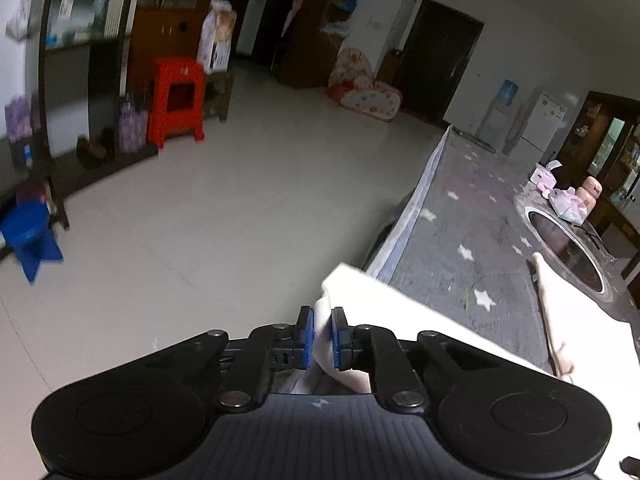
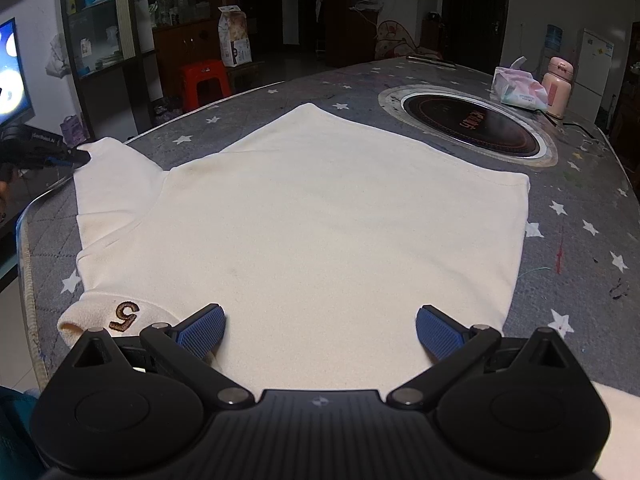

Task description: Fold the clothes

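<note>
A cream sweatshirt lies spread flat on the grey star-patterned table cover, with a brown embroidered "5" near the front left. My left gripper is shut on a fold of the cream fabric at the table's edge. In the right wrist view that gripper pinches the tip of the far-left sleeve. My right gripper stands open low over the near part of the sweatshirt, with nothing pinched between its blue pads.
A round black cooktop is set into the table at the back right. Behind it stand a tissue pack and a pink bottle. A red stool and a blue stool stand on the tiled floor to the left.
</note>
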A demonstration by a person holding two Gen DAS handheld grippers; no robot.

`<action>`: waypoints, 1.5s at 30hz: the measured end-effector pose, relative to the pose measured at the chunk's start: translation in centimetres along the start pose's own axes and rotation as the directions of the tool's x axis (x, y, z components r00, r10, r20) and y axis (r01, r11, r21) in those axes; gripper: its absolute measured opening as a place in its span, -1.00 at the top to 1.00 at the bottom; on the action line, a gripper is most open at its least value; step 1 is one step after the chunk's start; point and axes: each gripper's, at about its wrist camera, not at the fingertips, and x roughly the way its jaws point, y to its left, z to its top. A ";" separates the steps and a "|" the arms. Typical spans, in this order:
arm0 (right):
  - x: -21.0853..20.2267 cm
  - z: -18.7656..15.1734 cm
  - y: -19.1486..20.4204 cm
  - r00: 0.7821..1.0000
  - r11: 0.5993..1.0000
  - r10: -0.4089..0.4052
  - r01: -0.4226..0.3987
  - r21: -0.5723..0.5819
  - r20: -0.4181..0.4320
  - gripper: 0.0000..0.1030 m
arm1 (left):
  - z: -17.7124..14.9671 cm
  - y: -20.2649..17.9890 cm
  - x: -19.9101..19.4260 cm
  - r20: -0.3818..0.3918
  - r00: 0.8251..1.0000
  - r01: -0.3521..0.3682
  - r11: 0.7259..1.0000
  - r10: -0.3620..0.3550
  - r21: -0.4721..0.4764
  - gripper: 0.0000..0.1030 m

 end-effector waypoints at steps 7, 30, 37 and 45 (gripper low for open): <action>-1.4 1.1 1.4 0.997 0.998 0.041 -0.038 -0.047 0.063 -1.00 | 1.9 -2.9 -2.1 0.080 0.993 0.079 0.996 -0.083 0.050 0.85; -5.5 0.1 -1.7 0.992 0.998 -0.027 0.021 0.052 0.123 -0.99 | 0.4 -24.3 -8.5 -0.078 0.702 0.690 0.649 -0.708 0.321 0.86; -7.9 -1.5 -5.3 0.982 0.980 -0.148 0.129 0.152 0.120 -0.88 | -5.1 -29.2 -6.2 -0.297 0.634 0.768 0.538 -0.714 0.347 0.69; -9.2 -3.0 -7.6 0.977 0.956 -0.187 0.156 0.248 0.104 -0.47 | -5.6 -24.8 -4.0 -0.310 0.735 0.673 0.595 -0.603 0.439 0.43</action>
